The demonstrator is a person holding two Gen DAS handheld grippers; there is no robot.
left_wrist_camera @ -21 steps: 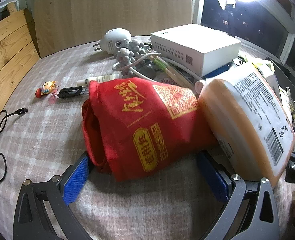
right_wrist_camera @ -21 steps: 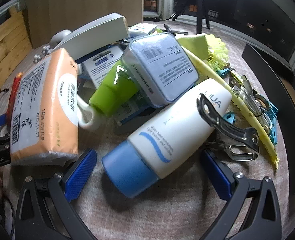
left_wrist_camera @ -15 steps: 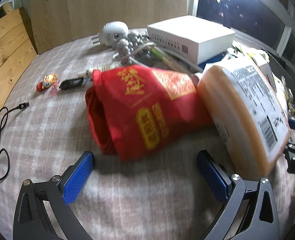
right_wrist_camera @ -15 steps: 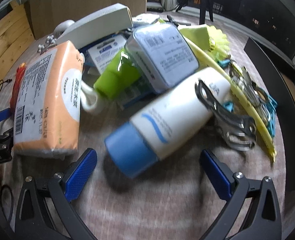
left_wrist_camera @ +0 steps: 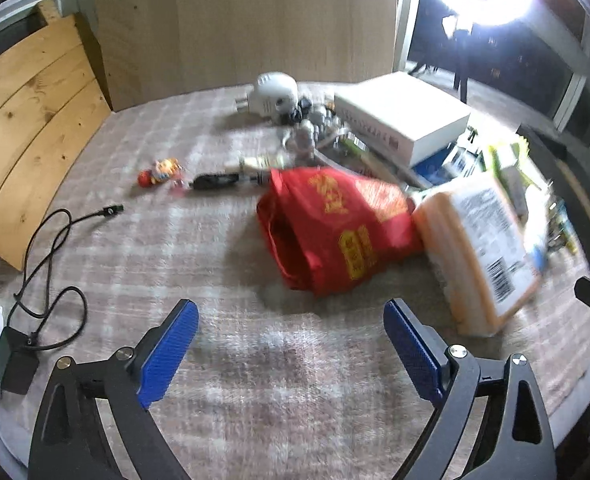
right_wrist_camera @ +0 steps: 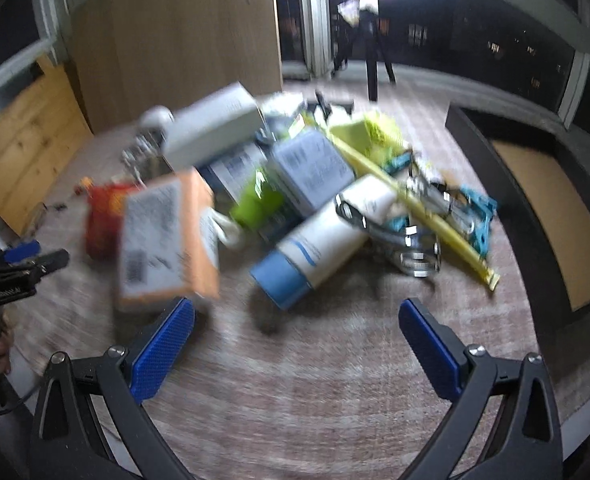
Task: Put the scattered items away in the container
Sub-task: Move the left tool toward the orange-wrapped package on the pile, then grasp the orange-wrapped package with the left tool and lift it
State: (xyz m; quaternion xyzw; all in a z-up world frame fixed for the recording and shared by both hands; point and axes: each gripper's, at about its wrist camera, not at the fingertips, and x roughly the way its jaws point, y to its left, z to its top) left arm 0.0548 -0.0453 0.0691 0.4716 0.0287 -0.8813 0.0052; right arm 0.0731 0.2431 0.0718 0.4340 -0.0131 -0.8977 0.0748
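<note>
My right gripper (right_wrist_camera: 293,344), jaws wide and empty, faces the white blue-capped plastic bottle (right_wrist_camera: 319,240) just ahead, cap end nearest, long axis slanting away rightward.

On the surface (left_wrist_camera: 223,360) ahead of us, we find the pouch (left_wrist_camera: 335,224) lying at the centre of the left wrist view, with the wrapped pack (left_wrist_camera: 479,252) touching its right side. Behind them we see the box (left_wrist_camera: 403,116), with the plug (left_wrist_camera: 273,92) to its left. The cable (left_wrist_camera: 51,248) lies far left, well apart. In the right wrist view we find the tube (right_wrist_camera: 323,240) right of the pack, and the container (right_wrist_camera: 551,208) at the far right.
</note>
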